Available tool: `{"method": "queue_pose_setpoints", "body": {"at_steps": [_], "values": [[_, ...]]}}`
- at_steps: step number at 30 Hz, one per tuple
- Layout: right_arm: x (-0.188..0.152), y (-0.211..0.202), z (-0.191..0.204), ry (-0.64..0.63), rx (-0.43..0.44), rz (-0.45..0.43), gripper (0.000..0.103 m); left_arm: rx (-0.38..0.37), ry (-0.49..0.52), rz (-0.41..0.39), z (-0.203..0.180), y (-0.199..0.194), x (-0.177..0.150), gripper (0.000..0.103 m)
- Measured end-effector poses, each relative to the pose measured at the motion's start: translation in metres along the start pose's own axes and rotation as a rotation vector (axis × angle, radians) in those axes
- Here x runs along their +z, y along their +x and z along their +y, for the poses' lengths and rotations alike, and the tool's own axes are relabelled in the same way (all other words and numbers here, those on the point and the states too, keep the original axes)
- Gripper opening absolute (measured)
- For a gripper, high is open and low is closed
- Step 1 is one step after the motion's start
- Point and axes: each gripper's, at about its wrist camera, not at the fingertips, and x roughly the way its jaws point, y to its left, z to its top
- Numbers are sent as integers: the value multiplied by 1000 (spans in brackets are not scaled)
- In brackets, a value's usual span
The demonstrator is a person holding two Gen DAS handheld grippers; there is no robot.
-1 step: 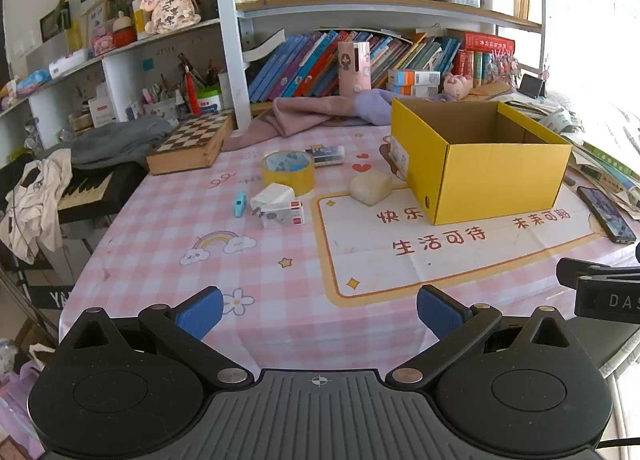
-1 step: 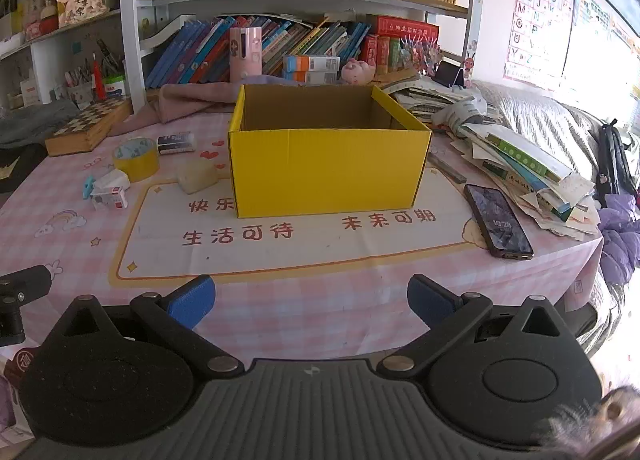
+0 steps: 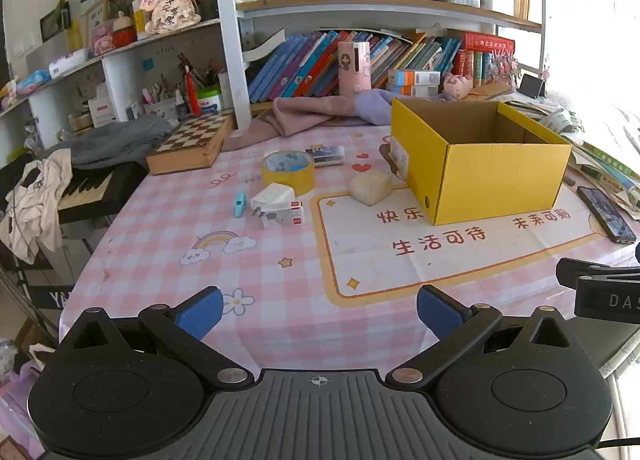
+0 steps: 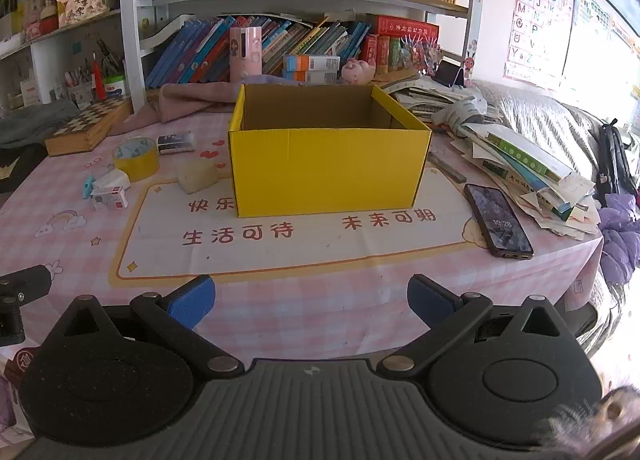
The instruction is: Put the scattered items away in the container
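I have both sets of tongs hanging over the near edge of the surface [image 3: 168,260], which is draped in a pink-and-white checked cloth with a cream printed panel. My left tongs [image 3: 320,310] stand wide apart with nothing between the blue pads, angled down toward the cloth. My right tongs [image 4: 310,300] are spread just as wide and also carry nothing.

The open yellow cardboard box [image 4: 328,171] stands upright on the cream panel, straight ahead of my right tongs and off to the right in the left view [image 3: 496,179]. What I can see of its brown inside holds nothing, though its floor is hidden from me.

The scattered things lie in a cluster left of the box. Nearest it is a pale cream rounded block [image 3: 371,187], just beside the box's left wall but apart from it. Further left sits a roll of yellow tape [image 3: 288,171] lying flat, and against its near side a white plug-like adapter [image 3: 273,195] resting on or against a small white box with a red mark [image 3: 282,215]. A small light-blue clip [image 3: 239,203] lies just left of those. Behind the tape is a flat dark-and-white packet [image 3: 325,154].

Right of the box a dark smartphone [image 4: 498,225] lies face up with its screen lit, near a sprawl of papers and books [image 4: 520,163]. A wooden chessboard case [image 3: 190,145] sits at the far left edge, with bookshelves behind.
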Motion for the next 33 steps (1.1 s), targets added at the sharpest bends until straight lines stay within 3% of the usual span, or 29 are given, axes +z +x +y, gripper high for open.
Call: {"method": "queue_pose_setpoints", "body": {"at_steps": [20, 33], "values": [[-6, 22, 7, 22, 33, 78, 103, 2, 48, 51, -3, 9, -6, 103], [1, 34, 7, 27, 37, 104, 103, 15, -16, 77, 8, 15, -2, 103]]}}
